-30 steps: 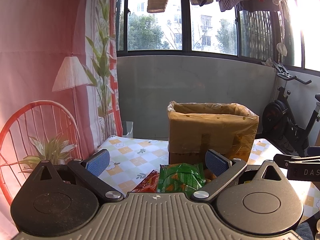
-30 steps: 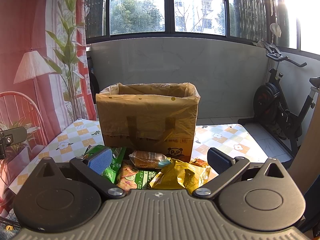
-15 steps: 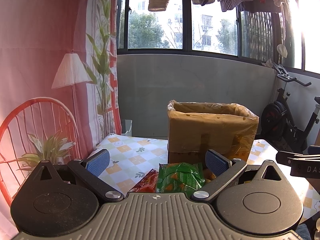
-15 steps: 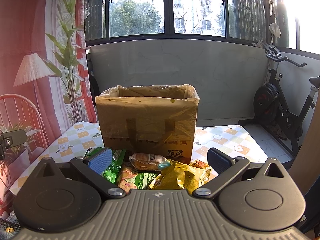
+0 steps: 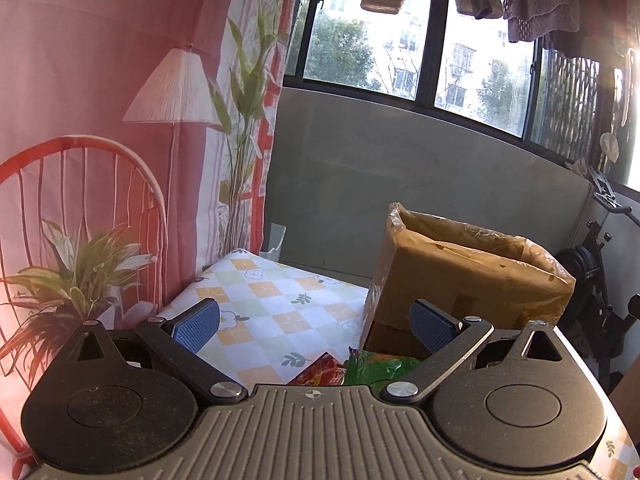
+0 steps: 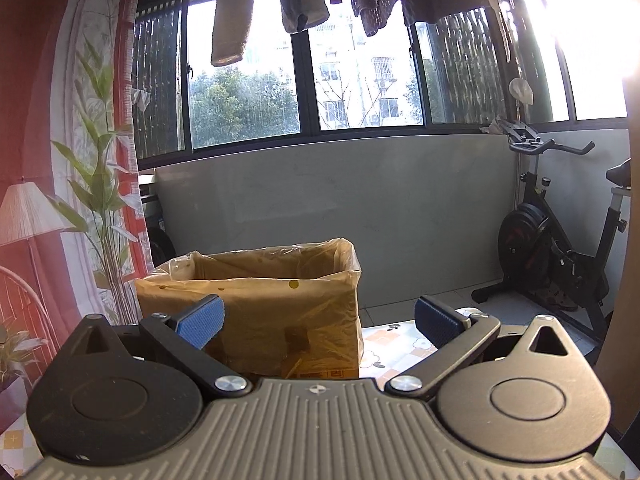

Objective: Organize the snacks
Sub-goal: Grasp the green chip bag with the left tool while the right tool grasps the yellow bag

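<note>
Left gripper (image 5: 314, 326), jaws spread and empty, is hovering nearest the green snack bag (image 5: 378, 368) lying just below-right; right gripper (image 6: 318, 324), also spread, is facing the lined cardboard box (image 6: 280, 304).

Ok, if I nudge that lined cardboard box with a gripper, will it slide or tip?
The cardboard box probably slides rather than tips: it looks wide and sits flat on the tablecloth. It may be light, since no contents show above its rim. The loose plastic liner may crumple first.
</note>
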A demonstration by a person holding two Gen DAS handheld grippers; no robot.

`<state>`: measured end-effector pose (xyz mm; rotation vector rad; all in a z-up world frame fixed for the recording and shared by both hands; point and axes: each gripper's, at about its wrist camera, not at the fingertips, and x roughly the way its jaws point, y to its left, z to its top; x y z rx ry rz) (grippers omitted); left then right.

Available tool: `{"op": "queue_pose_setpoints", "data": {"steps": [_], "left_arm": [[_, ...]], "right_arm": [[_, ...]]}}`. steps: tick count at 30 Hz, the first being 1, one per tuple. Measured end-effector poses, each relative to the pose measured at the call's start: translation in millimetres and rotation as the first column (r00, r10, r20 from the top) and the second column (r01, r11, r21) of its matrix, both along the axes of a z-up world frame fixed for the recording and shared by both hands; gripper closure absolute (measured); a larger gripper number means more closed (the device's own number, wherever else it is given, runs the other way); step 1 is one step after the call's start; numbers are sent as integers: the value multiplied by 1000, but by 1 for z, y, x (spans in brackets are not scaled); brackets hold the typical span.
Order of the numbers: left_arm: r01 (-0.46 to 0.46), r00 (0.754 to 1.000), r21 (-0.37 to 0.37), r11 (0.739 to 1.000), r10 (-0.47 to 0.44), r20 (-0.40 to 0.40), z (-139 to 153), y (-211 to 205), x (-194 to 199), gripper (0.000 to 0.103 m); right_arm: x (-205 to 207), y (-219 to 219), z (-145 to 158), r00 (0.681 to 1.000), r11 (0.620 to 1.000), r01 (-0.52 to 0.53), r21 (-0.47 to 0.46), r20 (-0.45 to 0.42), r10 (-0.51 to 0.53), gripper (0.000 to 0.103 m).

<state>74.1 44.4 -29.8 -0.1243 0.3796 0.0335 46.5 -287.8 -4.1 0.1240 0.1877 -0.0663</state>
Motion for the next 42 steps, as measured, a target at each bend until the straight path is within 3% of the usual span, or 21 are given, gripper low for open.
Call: {"op": "queue_pose_setpoints", "data": {"steps": [7,13,21,25,29,33,42], "left_arm": [[23,1000,32,999,-24,11,-14,-14,25,2],[56,998,47,997,-56,-18,-29,-25,44,3],[75,995,113,991,-67,-75,-55,-39,66,3],[100,992,112,989,-90,-87,-63,-45,78,3],[129,986,103,986,-116,-121,-76,-53,87,3],[165,975,96,982,-147,-168,-89,-58,94,3],[214,961,120,969,-186,-204,-108,-69,98,4]], "right_arm": [[34,2,-19,996,995,-9,-104,-92,-1,0],[54,-7,-44,992,993,10,-120,-126,-25,0],[74,-24,-104,963,999,8,-33,-269,-16,0],[80,-27,-122,949,999,28,-32,-314,-36,0],[83,-29,-137,940,1000,13,28,-340,-2,0],[86,-19,-152,917,1000,-8,6,-398,10,0],[76,-24,-157,927,1000,-15,18,-375,20,2]]}}
